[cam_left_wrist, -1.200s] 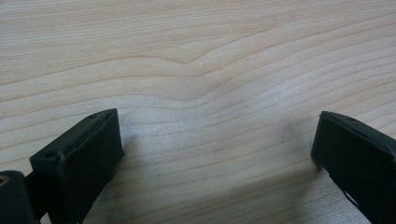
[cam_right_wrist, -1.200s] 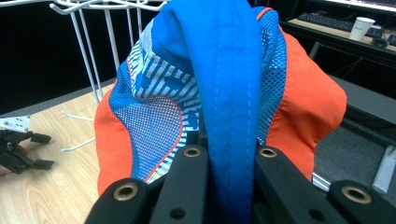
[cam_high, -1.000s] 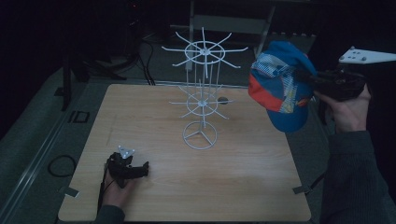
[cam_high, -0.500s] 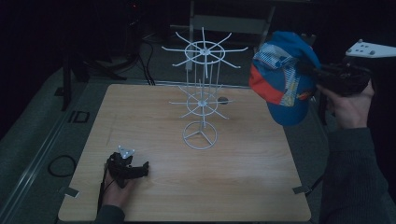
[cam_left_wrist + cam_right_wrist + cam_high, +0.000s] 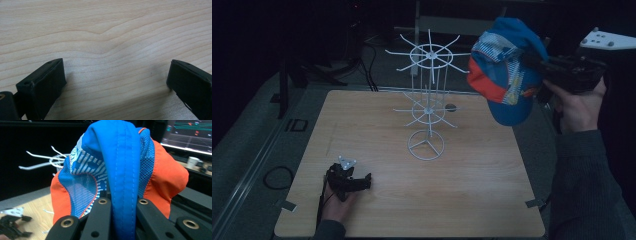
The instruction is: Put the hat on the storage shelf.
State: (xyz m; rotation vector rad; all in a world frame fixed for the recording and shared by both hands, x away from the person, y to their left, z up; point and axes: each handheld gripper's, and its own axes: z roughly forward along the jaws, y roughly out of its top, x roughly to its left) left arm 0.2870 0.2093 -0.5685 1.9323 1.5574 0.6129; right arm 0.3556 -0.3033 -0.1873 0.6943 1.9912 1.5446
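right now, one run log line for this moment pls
right gripper shut on cap, held in air right of wire rack | left gripper open, empty, low over table | cap not yet on rack

Item: blue-and-orange cap (image 5: 504, 75), clamped in the right gripper (image 5: 532, 60). Change: now higher than a second ago, its crown level with the top ring of the white wire rack (image 5: 430, 52), where earlier it hung beside the middle tier. Right hand (image 5: 579, 107): raised with it, at the table's right edge.
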